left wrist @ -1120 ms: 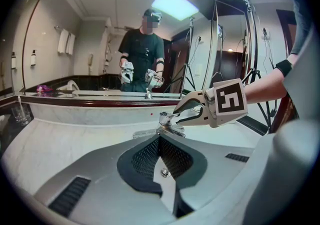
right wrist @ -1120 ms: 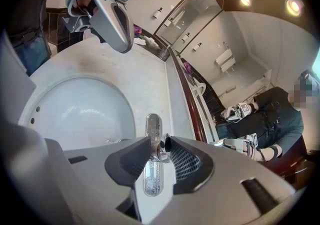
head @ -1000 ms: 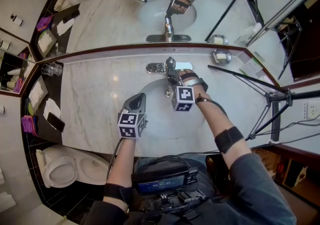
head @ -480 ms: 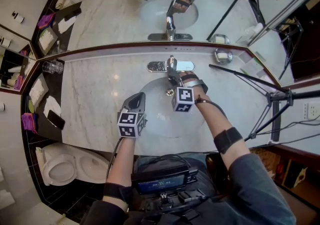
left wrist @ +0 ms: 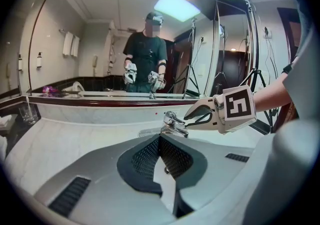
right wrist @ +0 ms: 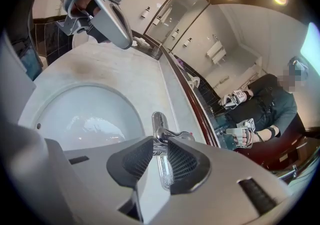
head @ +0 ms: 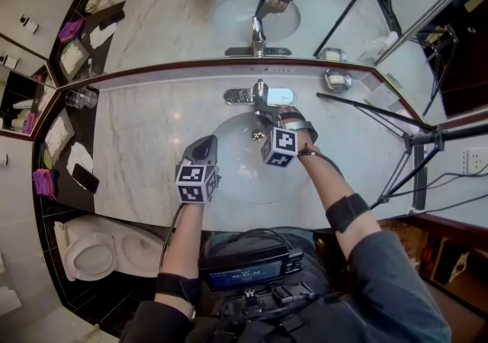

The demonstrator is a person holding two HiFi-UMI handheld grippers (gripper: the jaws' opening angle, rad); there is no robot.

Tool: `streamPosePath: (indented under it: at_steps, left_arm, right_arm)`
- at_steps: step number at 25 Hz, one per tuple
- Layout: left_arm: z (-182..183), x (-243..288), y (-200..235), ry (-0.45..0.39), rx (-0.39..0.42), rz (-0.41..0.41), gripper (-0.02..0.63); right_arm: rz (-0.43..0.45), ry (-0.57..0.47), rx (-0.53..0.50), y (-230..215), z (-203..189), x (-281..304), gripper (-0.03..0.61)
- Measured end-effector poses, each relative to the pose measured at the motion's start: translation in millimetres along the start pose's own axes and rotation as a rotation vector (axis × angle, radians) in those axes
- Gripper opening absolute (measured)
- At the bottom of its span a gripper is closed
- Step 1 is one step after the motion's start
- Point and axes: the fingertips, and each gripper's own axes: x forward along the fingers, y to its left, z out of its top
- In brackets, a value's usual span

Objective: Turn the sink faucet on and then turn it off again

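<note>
Lowest in the head view, just left of centre, the left gripper (head: 203, 146) hangs over the near rim of the white oval sink basin (head: 232, 177). Its jaws are pressed together on nothing, so it takes no part here. The basin is sunk into the pale veined marble surface (head: 145, 151) that fills the middle of the frame. I can make out no stream of water in the bowl.

Just above centre, the right gripper (right wrist: 160, 148) reaches across the bowl to the chrome single-lever faucet (left wrist: 172, 123), which stands on the far rim of the basin against the wall mirror (head: 168, 21). The right gripper view shows the faucet's slim chrome lever handle (right wrist: 159, 140) between the two ribbed dark pads. The jaws have just been closing, and they now stand at a narrow gap with both pads apparently touching the metal.

With the bowl looking dry, this reads as the first step: the grip on the lever is being taken before the water is turned on. The next move probably calls for a firm enough pinch that the smooth chrome does not slip, then a lift or swing of the lever along its own arc rather than a straight pull. After that, the lever goes back the opposite way to shut the faucet off.
</note>
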Motion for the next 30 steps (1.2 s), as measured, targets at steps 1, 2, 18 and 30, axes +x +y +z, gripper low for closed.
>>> streamPosePath:
  at_steps: [1,2,18,30]
  left_arm:
    - [0.1,-0.5,-0.7,-0.001,0.002,0.0,0.003]
    - [0.1,-1.0,-1.5,-0.001,0.004,-0.001,0.003]
    - [5.7,-30.9,-14.5,-0.021,0.034,-0.028,0.003]
    - [3.3,-38.3,-9.8,-0.039,0.011,-0.047,0.003]
  right_arm:
    - [-0.012,-0.006,0.028,-1.6,-1.1,-5.6,0.107]
    - [-0.021,-0.013,0.061,-3.1,-2.4,-11.5,0.104]
    - [-0.137,-0.101,0.655,-23.6,-35.5,-104.1,0.018]
    - [-0.209,-0.257,1.187,-14.4,-83.0,-154.3,0.015]
